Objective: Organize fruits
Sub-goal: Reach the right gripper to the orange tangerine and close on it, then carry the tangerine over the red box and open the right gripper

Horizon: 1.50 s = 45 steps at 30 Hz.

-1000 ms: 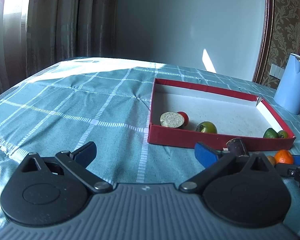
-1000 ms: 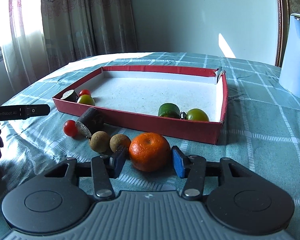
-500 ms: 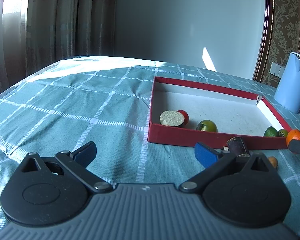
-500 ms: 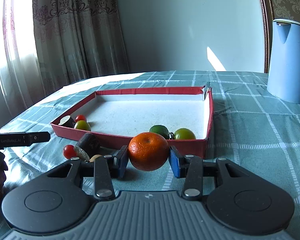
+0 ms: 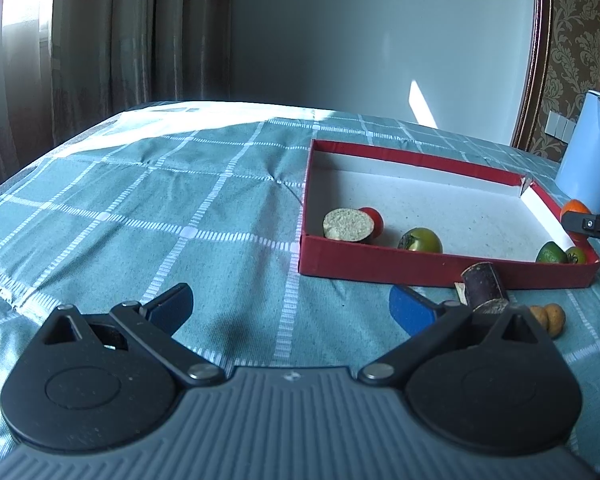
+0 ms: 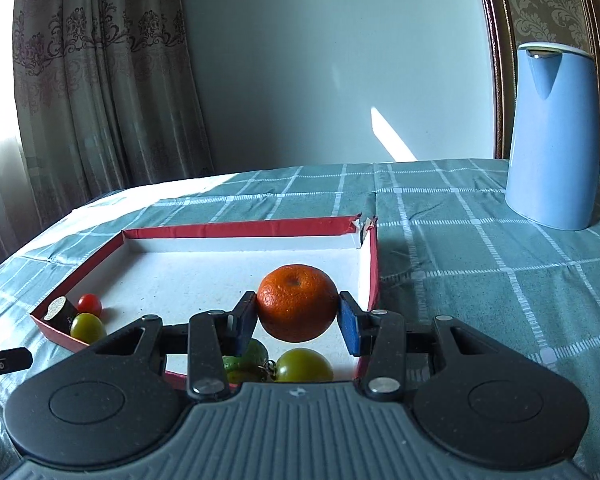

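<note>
1. Five pieces already lie in the shallow red cardboard tray (image 5: 420,270) in the left wrist view; a dark cut stalk piece (image 5: 482,284) and small brown round fruits (image 5: 550,318) wait outside on the teal checked cloth of the bench (image 5: 160,200). The left hand-held gripper (image 5: 290,306) gapes, empty.
2. Right wrist view: the right hand-held gripper (image 6: 298,316) clenches the round orange tangerine (image 6: 298,308) above the tray; release is likely next. A pale blue jug (image 6: 552,136) stands before a grey wall and curtains.

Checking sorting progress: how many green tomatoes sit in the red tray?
2: one green tomato by the tray's near wall, another in the corner under the held orange; more may be hidden.
</note>
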Available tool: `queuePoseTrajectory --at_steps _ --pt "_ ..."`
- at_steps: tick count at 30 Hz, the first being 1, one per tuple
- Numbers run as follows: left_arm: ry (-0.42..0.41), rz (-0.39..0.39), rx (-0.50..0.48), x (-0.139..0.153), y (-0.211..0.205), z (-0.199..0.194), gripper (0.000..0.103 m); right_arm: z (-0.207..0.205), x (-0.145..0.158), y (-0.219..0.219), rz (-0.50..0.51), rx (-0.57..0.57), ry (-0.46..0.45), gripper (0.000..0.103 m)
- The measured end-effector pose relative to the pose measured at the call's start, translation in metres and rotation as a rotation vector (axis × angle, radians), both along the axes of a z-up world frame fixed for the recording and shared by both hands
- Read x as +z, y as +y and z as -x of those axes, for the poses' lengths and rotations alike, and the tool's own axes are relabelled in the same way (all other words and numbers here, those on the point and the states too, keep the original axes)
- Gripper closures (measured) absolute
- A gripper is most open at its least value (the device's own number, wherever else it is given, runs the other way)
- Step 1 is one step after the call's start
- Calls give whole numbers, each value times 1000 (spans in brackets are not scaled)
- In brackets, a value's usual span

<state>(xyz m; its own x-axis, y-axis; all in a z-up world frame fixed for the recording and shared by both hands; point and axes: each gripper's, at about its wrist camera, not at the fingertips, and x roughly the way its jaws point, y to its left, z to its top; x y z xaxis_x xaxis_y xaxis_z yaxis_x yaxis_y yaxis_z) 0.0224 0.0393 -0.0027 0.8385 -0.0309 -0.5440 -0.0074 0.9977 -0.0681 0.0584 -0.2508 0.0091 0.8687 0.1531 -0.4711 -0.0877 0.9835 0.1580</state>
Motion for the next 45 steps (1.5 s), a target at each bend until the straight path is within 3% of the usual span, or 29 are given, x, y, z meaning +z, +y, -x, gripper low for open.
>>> queuePoseTrajectory --at_steps 25,35,41,45 --pt "17 -20 11 -1 -1 -2 0 -20 -13 11 58 1 49 61" --pt "23 -19 17 -1 -1 -3 0 -16 -14 3 8 7 39 60" --pt "20 -6 19 -2 1 -2 0 16 -2 -6 -14 -53 -39 55" --pt "12 -2 17 -1 2 -1 0 52 0 -16 -18 -106 -83 39"
